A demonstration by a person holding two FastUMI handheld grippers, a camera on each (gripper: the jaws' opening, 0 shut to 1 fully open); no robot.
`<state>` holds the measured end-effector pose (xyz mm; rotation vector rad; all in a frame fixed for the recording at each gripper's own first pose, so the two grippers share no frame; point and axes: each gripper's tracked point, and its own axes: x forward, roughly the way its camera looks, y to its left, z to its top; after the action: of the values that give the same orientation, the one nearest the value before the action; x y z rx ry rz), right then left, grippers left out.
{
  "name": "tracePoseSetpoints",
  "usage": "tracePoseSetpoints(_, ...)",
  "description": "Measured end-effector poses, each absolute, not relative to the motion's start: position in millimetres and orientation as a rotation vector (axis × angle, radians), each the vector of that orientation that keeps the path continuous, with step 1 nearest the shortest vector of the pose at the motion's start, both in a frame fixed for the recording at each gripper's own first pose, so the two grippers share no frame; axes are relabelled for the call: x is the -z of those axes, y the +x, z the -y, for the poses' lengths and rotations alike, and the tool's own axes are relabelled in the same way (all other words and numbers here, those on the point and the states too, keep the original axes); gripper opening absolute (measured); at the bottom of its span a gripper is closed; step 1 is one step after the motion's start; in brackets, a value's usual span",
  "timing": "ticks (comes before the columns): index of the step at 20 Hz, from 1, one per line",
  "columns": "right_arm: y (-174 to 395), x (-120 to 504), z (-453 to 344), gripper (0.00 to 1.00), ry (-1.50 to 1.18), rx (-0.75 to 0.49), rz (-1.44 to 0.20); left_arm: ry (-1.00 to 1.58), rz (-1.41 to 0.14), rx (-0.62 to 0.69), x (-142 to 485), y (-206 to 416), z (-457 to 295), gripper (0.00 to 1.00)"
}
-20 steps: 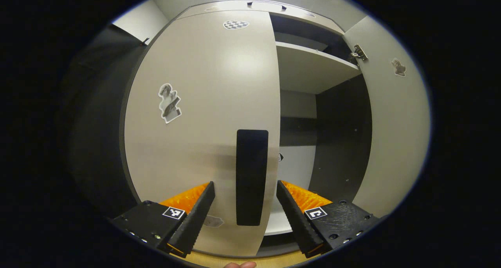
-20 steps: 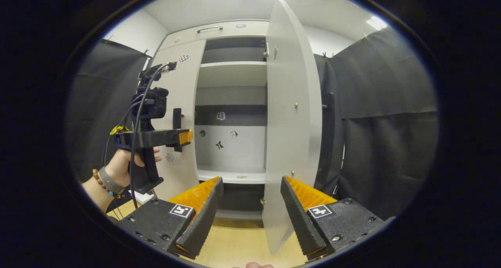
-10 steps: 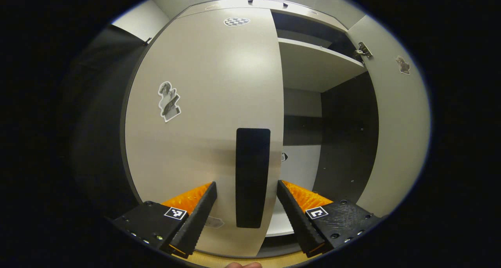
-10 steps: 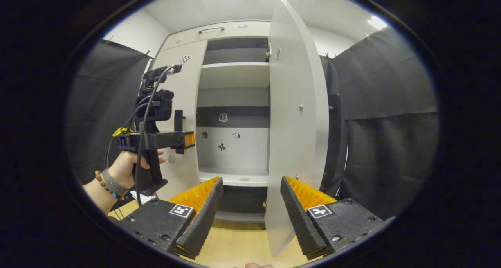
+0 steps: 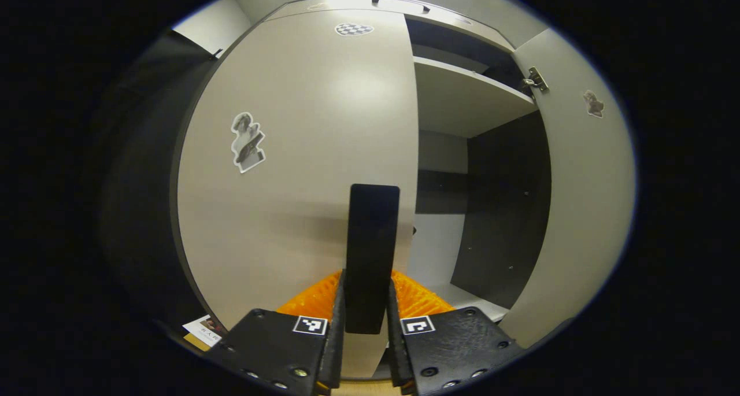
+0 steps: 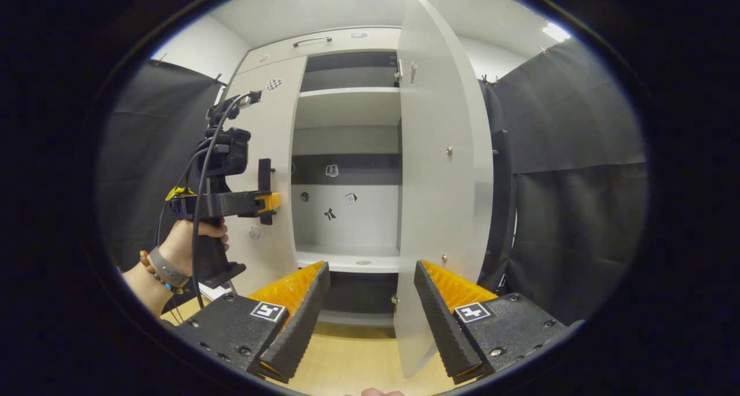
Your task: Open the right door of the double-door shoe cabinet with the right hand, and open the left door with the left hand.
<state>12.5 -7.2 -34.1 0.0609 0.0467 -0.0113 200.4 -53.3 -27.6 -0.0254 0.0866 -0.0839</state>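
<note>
L hand-held gripper (image 5: 365,355), bottom centre of left gripper view: fingers narrowed onto the black bar handle (image 5: 371,250) of the left door (image 5: 300,153), one pad each side, apparently pressing it. In right gripper view the same gripper (image 6: 267,201) sits mid-left of frame, held by a hand (image 6: 191,247), nose against the handle (image 6: 265,176).

R hand-held gripper (image 6: 370,309), bottom centre of right gripper view: jaws wide, holding nothing. Right door (image 6: 439,199) stands swung out, centre-right of frame, edge toward the camera. Shoe cabinet interior (image 6: 347,170) w/ shelves exposed.

Left door looks shut or very nearly, filling centre-left of left gripper view.

Handling, my read: door is a stiff flat panel, prob. light on its hinges, swings on an arc about its far-left edge. Handle is rigid and smooth-looking, so a flat pad grip across its width near the lower end seems right. Pull should follow the arc, not straight back, else pads may slide off.
</note>
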Motion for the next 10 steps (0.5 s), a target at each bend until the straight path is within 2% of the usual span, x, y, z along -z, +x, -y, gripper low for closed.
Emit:
tracePoseSetpoints(1, 12.1, 34.6, 7.1, 0.92, 0.059, 0.013, -0.047, -0.015, -0.084, 0.075, 27.1, 199.7, 52.5, 0.29)
tracePoseSetpoints(4, 11.1, 34.4, 6.5, 0.92, 0.059, 0.014, -0.048, -0.032, -0.089, 0.099, 29.1, 201.3, 52.7, 0.11)
tracePoseSetpoints(6, 9.8, 33.9, 6.6, 0.92, 0.061, 0.013, -0.047, -0.039, -0.090, 0.125, 29.0, 204.2, 55.2, 0.04)
tracePoseSetpoints(10, 8.1, 33.3, 2.2, 0.92, 0.052, 0.013, -0.047, -0.009, -0.072, 0.122, 27.2, 196.4, 52.7, 0.03)
